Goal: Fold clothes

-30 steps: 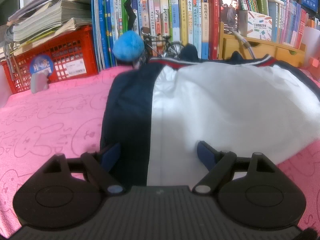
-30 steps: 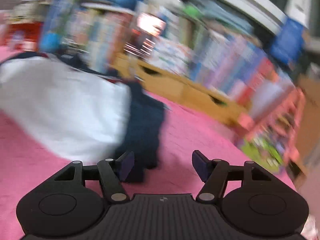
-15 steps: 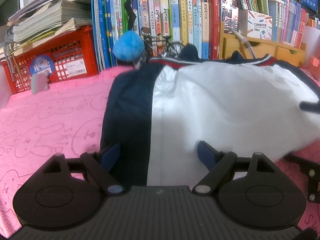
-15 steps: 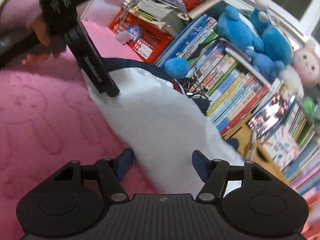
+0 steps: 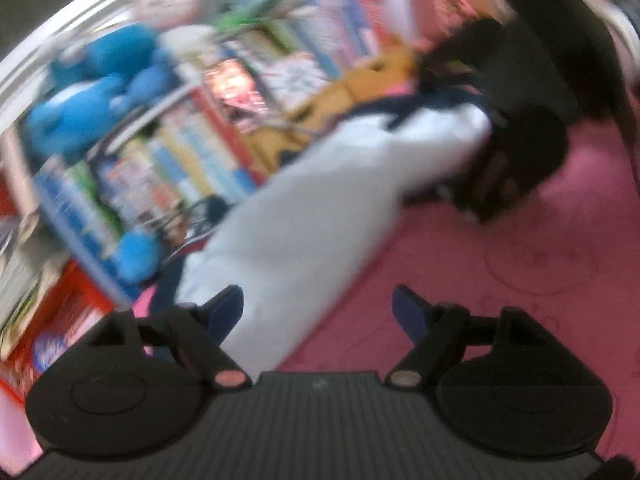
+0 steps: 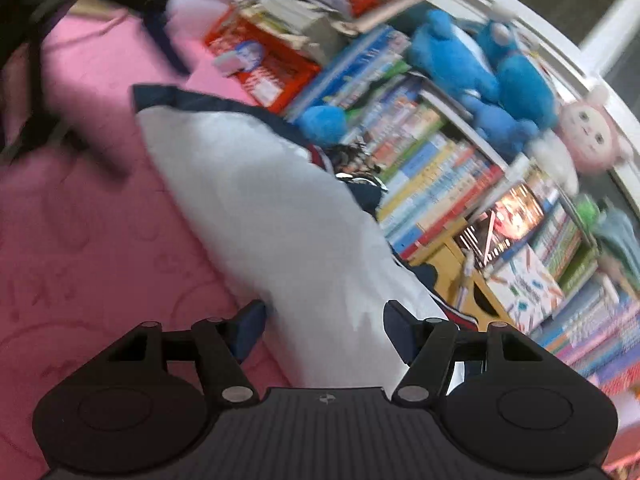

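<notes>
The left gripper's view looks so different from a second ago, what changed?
The left gripper has rolled and swung sideways: the bookshelf now slants and the white and navy garment runs diagonally, mostly off to one side. Its jaws are closing slightly, with only the garment's edge between them, nothing gripped. The right gripper has rolled too, open over the garment's other end. The garment still lies on the pink cover.

Black gripper [image 6: 324, 322] – blue-padded jaws, ribbed housing

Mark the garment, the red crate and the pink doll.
garment [image 6: 272, 216], right wrist view, white middle panel.
red crate [image 6: 272, 70], right wrist view, front lattice wall.
pink doll [image 6: 588, 136], right wrist view, its head.
</notes>
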Motion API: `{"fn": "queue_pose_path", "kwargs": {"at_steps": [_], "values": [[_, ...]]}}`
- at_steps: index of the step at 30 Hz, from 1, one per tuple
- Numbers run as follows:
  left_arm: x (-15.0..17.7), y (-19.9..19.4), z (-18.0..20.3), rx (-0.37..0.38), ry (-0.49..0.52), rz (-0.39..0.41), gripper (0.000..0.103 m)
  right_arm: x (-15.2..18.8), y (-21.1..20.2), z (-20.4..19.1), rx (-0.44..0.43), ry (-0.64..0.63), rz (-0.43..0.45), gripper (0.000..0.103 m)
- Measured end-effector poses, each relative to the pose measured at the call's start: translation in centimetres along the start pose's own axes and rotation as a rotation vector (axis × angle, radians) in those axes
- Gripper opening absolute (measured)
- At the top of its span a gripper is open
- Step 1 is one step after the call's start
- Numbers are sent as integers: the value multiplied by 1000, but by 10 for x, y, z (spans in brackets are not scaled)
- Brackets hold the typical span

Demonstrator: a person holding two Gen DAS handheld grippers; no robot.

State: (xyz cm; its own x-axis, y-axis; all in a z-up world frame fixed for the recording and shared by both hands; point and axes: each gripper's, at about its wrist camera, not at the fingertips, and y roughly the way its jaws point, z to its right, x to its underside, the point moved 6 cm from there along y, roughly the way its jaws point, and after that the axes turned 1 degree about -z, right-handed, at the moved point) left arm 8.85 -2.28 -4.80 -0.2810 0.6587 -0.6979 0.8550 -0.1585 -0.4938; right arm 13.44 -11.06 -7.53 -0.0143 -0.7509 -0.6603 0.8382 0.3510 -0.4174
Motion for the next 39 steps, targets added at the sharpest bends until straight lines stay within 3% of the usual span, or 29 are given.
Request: {"fn": "queue_pose_path", "kwargs": {"at_steps": [1, 2, 3, 4, 5, 8, 11, 12, 15, 17, 23, 24, 25, 26, 28, 31, 33, 36, 39], "values": [[-2, 9, 5, -2, 19, -6, 82, -2, 1, 3, 0, 21, 2, 65], [-4, 19, 9, -3, 32, -15, 73, -3, 1, 4, 1, 27, 4, 65], [-5, 29, 9, -4, 29, -29, 60, -4, 1, 3, 3, 27, 6, 65], [-7, 39, 9, -7, 23, -47, 24, -3, 0, 1, 0, 21, 8, 65], [-10, 46, 5, -12, 1, -65, 16, -3, -1, -1, -8, 15, 10, 65], [-15, 52, -11, 5, -95, -63, 16, -1, -6, -9, -30, -24, 20, 65], [-20, 47, -16, 7, -102, -51, 16, 2, -4, -16, -22, -72, 12, 63], [-20, 46, -16, 10, -94, -52, 17, 2, 0, -18, -20, -88, 3, 57], [-18, 51, -10, 4, -18, -72, 25, 1, 17, -25, -29, -143, -16, 38], [-16, 57, -2, -19, 72, -87, 47, -2, 24, -28, -36, -152, -27, 34], [-27, 64, 16, -36, 237, -28, 56, -2, 24, -27, -31, -193, -6, 30], [-30, 66, 19, -39, 255, -22, 55, -3, 22, -25, -28, -184, 4, 28], [-32, 69, 18, -44, 251, -25, 45, -4, 21, -23, -25, -176, 14, 28], [-34, 72, 18, -50, 248, -29, 27, -5, 20, -21, -22, -167, 24, 28], [-39, 76, 16, -53, 226, -34, 17, -5, 19, -21, -26, -171, 33, 28], [-40, 76, 9, -15, 183, -70, 12, -2, 22, -27, -21, -222, 36, 31], [-32, 78, 7, 6, 201, -128, 8, 5, 29, -28, -3, -273, 8, 16], [-9, 69, -8, -24, 246, -187, 8, 23, 40, -19, 36, -337, -54, 10], [5, 59, -26, -25, 192, -225, 8, 62, 42, 11, 98, -385, -141, 8]]}}
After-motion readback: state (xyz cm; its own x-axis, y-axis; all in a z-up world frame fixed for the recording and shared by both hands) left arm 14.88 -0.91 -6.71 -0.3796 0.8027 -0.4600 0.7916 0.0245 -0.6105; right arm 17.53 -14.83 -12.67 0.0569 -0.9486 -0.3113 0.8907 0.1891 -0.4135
